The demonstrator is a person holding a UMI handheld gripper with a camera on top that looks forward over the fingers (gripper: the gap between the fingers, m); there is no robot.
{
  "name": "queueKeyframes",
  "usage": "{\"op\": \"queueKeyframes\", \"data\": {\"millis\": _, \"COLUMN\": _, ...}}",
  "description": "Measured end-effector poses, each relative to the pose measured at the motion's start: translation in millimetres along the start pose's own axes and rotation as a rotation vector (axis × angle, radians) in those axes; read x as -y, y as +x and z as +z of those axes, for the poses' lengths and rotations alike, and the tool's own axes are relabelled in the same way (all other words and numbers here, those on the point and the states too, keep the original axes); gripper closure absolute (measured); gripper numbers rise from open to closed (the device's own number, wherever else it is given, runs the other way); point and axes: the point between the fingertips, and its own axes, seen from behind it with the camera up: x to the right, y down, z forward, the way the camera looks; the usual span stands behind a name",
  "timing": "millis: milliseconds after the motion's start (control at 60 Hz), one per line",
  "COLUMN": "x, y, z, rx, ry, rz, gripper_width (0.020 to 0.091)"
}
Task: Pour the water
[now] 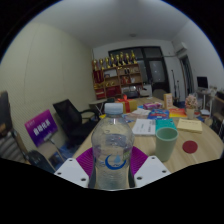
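A clear plastic water bottle (112, 148) with a white cap and a blue-marked label stands upright between my fingers, lifted above the table. My gripper (112, 168) is shut on the bottle, its magenta pads (85, 160) pressing on both sides. Just to the right of the bottle stands a pale green cup (166, 142) on the wooden table (205, 147). The lower part of the bottle is hidden by the gripper.
A round red lid or coaster (190, 147) lies right of the cup. Papers, boxes and small items (160, 112) clutter the table beyond. Black office chairs (70, 118) stand to the left, and a shelf with trophies (117, 72) is at the back wall.
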Motion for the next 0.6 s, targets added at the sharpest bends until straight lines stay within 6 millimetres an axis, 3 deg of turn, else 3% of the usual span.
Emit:
{"op": "queueKeyframes", "data": {"millis": 100, "x": 61, "y": 3, "z": 7, "rx": 0.078, "ry": 0.056, "rz": 0.215, "gripper_width": 0.0652}}
{"op": "queueKeyframes", "data": {"millis": 150, "x": 94, "y": -7, "z": 10, "rx": 0.126, "ry": 0.078, "rz": 0.395, "gripper_width": 0.0652}}
{"op": "queueKeyframes", "data": {"millis": 167, "x": 97, "y": 10, "z": 23, "rx": 0.157, "ry": 0.089, "rz": 0.457, "gripper_width": 0.0652}}
{"op": "queueKeyframes", "data": {"millis": 217, "x": 118, "y": 22, "z": 27, "rx": 0.203, "ry": 0.099, "rz": 0.668, "gripper_width": 0.0651}}
{"op": "queueKeyframes", "data": {"millis": 233, "x": 128, "y": 8, "z": 12, "rx": 0.203, "ry": 0.095, "rz": 0.745, "gripper_width": 0.0651}}
{"op": "queueKeyframes", "data": {"millis": 250, "x": 126, "y": 18, "z": 25, "rx": 0.228, "ry": 0.099, "rz": 0.818, "gripper_width": 0.0652}}
{"op": "queueKeyframes", "data": {"millis": 383, "x": 118, "y": 46, "z": 39, "rx": 0.368, "ry": 0.014, "rz": 1.470, "gripper_width": 0.0654}}
{"op": "queueKeyframes", "data": {"millis": 400, "x": 122, "y": 34, "z": 36, "rx": 0.355, "ry": -0.003, "rz": 1.550, "gripper_width": 0.0652}}
{"op": "queueKeyframes", "data": {"millis": 417, "x": 111, "y": 45, "z": 51, "rx": 0.387, "ry": -0.007, "rz": 1.609, "gripper_width": 0.0649}}
{"op": "queueKeyframes", "data": {"millis": 433, "x": 107, "y": 47, "z": 51, "rx": 0.396, "ry": -0.019, "rz": 1.670, "gripper_width": 0.0654}}
{"op": "queueKeyframes", "data": {"millis": 467, "x": 100, "y": 49, "z": 51, "rx": 0.412, "ry": -0.035, "rz": 1.767, "gripper_width": 0.0653}}
{"op": "queueKeyframes", "data": {"millis": 483, "x": 104, "y": 43, "z": 31, "rx": 0.415, "ry": -0.042, "rz": 1.801, "gripper_width": 0.0651}}
{"op": "queueKeyframes", "data": {"millis": 500, "x": 101, "y": 44, "z": 31, "rx": 0.423, "ry": -0.044, "rz": 1.828, "gripper_width": 0.0653}}
{"op": "queueKeyframes", "data": {"millis": 517, "x": 101, "y": 49, "z": 50, "rx": 0.429, "ry": -0.041, "rz": 1.853, "gripper_width": 0.0653}}
{"op": "queueKeyframes", "data": {"millis": 600, "x": 101, "y": 55, "z": 39, "rx": 0.445, "ry": -0.016, "rz": 1.952, "gripper_width": 0.0653}}
